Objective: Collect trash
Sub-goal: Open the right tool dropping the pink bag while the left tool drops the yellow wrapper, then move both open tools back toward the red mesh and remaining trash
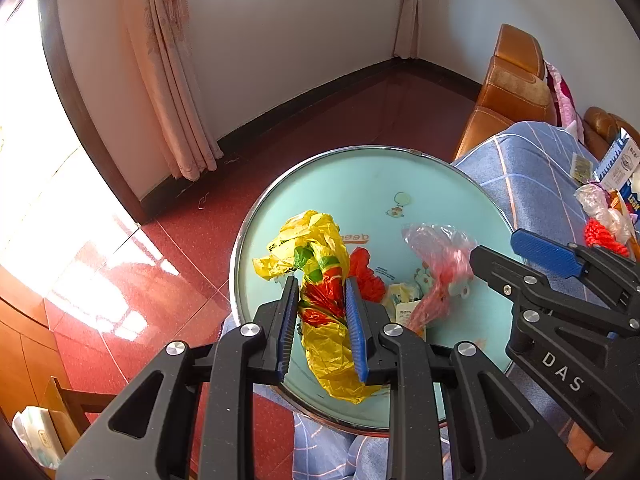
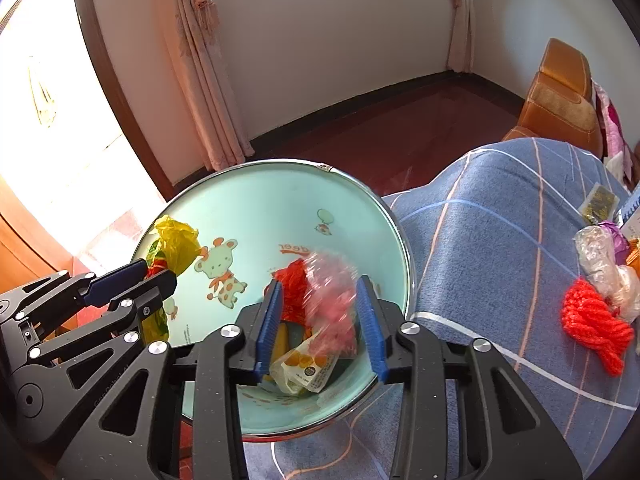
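Hovering over the basin (image 2: 224, 192), the left gripper (image 1: 322, 300) pinches a yellow bag (image 1: 320, 264) while the right gripper (image 2: 320, 308) stands apart around a pink bag (image 2: 332, 300), which may drift outside.

The pink plastic bag (image 2: 332, 300) between the right tongs (image 2: 320, 292) is smeared by motion, its outline unclear; the snack wrapper (image 2: 304, 368) beneath lies partly hidden by it, print too small to read; the yellow bag (image 2: 176, 240) vanishes behind the left tongs (image 2: 154, 276); the clutter (image 1: 612, 200) is cut off by the right-hand edge.
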A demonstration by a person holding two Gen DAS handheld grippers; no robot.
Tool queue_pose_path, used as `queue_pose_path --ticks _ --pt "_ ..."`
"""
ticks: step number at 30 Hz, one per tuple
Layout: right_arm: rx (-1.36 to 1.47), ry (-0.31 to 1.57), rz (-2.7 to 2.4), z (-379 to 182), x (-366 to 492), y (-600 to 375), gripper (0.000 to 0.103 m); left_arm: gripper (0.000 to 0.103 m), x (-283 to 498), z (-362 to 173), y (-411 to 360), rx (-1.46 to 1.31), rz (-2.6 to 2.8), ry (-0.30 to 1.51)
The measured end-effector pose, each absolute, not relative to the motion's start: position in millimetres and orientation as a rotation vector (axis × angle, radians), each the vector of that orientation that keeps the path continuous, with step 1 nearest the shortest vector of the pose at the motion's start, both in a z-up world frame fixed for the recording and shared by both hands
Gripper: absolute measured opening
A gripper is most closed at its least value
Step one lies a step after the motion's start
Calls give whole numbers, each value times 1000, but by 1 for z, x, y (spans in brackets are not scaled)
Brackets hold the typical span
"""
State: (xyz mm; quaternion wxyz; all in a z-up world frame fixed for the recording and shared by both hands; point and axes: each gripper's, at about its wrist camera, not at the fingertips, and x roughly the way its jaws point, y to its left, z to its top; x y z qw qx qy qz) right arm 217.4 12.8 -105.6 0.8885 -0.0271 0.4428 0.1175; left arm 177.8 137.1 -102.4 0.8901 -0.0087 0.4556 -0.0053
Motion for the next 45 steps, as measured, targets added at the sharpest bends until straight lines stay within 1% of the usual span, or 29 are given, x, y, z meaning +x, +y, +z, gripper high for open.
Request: queue_pose_path --ticks 7,9,10,11,12,13,14,15,16,21,25,45 --pt "-55 902 228 -97 215 8 43 25 176 -101 134 -13 -16 945" --pt "-56 897 219 -94 213 6 45 24 176 -101 134 -9 -13 943" --pt "-56 892 212 -92 212 4 50 25 176 -101 133 -8 -12 944" --pt "-54 886 204 -90 210 3 54 28 176 -101 133 -5 -8 944" --pt "-52 880 197 -88 210 0 56 32 176 -101 132 -3 -6 943" --pt "-48 875 186 -86 209 -3 58 41 176 -100 131 3 0 937" --pt "-43 871 179 -84 208 -6 59 47 175 -99 130 9 8 929" --pt "-39 868 173 -83 207 -9 60 50 174 -98 128 14 13 924" --pt "-36 866 167 -82 207 -10 61 55 173 -96 128 16 18 918" --pt "-23 858 133 -79 202 -22 64 65 170 -90 130 25 48 895" --pt "-16 846 113 -74 196 -31 66 68 166 -84 130 29 56 883" --pt "39 802 54 -50 165 -75 67 69 141 -56 85 101 6 833"
